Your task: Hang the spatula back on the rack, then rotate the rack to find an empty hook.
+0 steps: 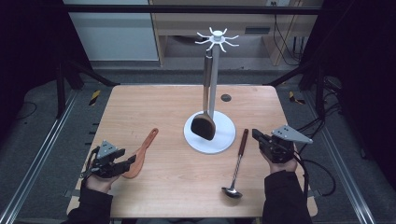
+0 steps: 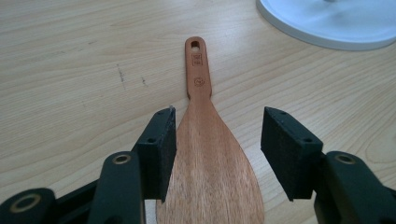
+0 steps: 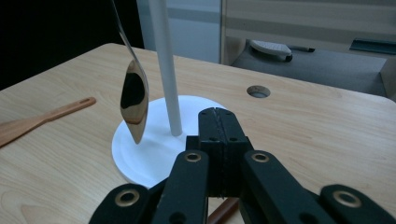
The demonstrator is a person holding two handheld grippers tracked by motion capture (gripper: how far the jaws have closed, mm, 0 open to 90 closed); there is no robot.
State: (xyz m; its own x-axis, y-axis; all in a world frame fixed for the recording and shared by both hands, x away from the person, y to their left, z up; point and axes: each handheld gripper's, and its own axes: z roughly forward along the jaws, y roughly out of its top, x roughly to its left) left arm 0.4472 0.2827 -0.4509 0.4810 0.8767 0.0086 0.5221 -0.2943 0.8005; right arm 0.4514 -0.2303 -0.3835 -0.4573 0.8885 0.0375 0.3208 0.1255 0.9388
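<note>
Left gripper [image 2: 217, 149] straddles the wooden spatula [image 2: 212, 158] blade, jaws open for pickup toward the rack [image 1: 212, 84]; right gripper [image 3: 218, 135] is closed, empty

Lab: railed test table [image 1: 140, 100]

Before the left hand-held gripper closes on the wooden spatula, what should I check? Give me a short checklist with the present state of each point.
1. Left hand-held gripper is open: ok, its jaws stand apart.
2. Wooden spatula lies between the jaws: ok, the blade sits in the gap, closer to one pad.
3. Both pads press on the blade: not ok, there is a clear gap at one side.
4. Spatula lies flat on the table: ok.
5. Right hand-held gripper is out of the way: ok, it is shut and empty at the far side of the white stand, near the ladle.
6. A free hook on the stand top: cannot tell from here.
</note>
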